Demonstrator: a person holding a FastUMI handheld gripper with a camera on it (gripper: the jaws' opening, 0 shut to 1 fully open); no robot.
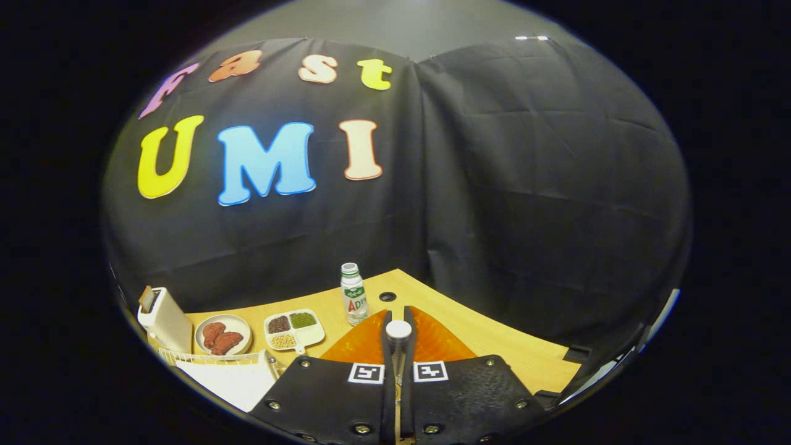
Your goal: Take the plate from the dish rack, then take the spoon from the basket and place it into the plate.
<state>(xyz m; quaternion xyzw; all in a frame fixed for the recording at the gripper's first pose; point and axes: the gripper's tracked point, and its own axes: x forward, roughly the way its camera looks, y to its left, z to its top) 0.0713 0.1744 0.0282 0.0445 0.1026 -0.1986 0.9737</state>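
Holding the spoon (398,337) upright between its closed fingers, white handle end topmost, the gripper (398,364) hangs just above the orange plate (432,343) lying directly ahead on the wooden table (494,337), bottle (353,293) beyond, white basket (210,357) left.

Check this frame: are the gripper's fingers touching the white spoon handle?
Touching. In the gripper view, both fingers close tight on the spoon, whose white end stands between them above the orange plate.
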